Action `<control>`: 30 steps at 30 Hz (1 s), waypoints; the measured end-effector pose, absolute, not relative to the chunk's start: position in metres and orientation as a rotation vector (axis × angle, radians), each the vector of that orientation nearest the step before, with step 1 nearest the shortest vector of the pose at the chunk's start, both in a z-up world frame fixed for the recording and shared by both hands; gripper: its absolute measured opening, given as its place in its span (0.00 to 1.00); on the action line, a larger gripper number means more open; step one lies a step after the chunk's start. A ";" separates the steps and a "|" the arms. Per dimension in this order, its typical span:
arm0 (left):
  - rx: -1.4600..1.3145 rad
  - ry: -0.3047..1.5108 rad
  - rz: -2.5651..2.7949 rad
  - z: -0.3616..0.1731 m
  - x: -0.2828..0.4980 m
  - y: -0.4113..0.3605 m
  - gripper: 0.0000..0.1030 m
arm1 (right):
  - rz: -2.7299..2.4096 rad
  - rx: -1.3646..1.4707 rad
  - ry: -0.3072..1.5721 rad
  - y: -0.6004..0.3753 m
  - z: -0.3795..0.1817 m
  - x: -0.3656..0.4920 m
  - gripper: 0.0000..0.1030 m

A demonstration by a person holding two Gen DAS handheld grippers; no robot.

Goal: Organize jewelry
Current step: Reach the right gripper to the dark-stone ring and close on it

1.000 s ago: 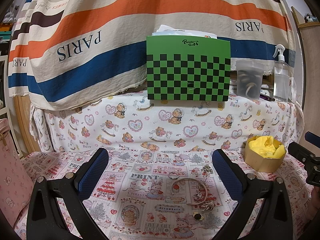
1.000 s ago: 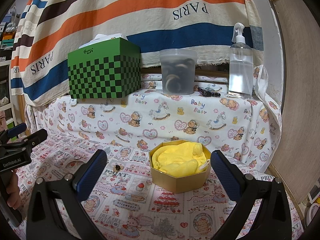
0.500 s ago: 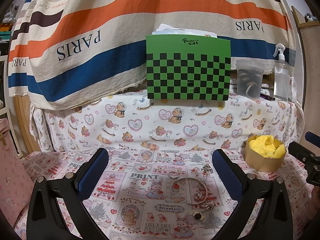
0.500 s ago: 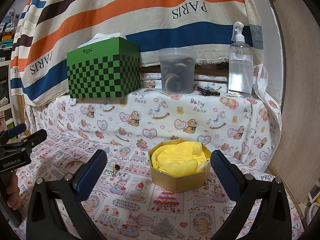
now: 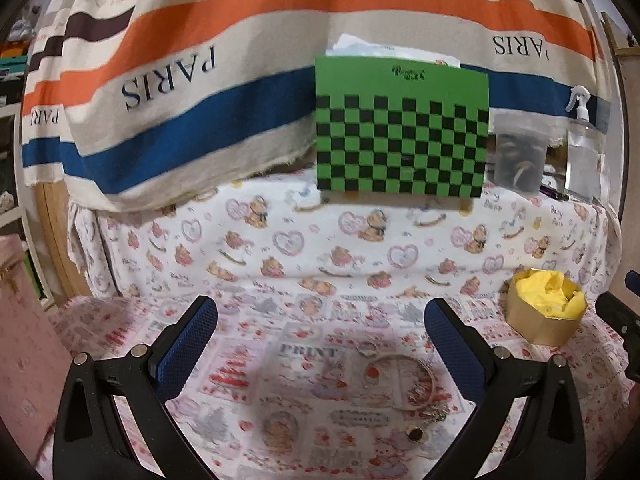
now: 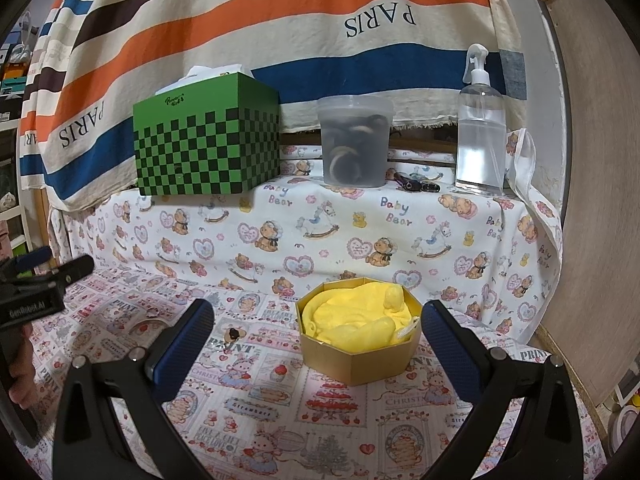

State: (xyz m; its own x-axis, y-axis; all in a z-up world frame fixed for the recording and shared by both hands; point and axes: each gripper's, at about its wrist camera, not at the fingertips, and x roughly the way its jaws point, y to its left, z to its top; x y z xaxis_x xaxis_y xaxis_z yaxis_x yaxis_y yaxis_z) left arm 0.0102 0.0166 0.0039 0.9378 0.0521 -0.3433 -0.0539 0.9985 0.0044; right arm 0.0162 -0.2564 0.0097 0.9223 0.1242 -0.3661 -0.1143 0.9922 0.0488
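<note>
While our left gripper [image 5: 320,344] hangs spread wide with nothing between its fingers, the bangle [image 5: 404,380] lies flat on the printed cloth [image 5: 280,420] near it, its gap facing the near-left and its span running left to right; a ring [image 5: 415,434] sits just nearer. Only our right wrist view shows the box [image 6: 358,362] close up, yellow cloth [image 6: 356,320] inside, framed by the right gripper [image 6: 318,338], also spread and empty.
</note>
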 end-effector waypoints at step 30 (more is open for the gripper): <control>-0.188 0.436 0.145 0.014 0.034 0.089 1.00 | 0.288 0.072 0.897 -0.172 -0.003 0.116 0.50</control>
